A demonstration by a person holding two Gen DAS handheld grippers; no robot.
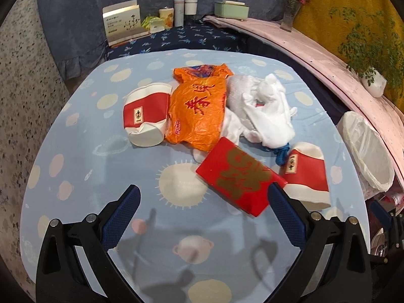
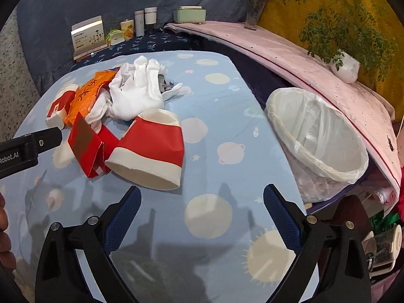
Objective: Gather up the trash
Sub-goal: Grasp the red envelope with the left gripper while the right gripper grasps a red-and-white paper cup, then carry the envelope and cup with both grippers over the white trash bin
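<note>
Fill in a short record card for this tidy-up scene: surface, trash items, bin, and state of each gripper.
surface: light blue planet-print tablecloth
trash 1: crushed red-and-white paper cup lying on its side, nearest the right gripper
trash 2: second red-and-white paper cup, also on its side
trash 3: flat red envelope with gold print
trash 4: crumpled orange plastic bag
trash 5: white cloth gloves
bin: white bin lined with clear plastic, beside the table
left gripper: jaws open, empty
right gripper: jaws open, empty
</note>
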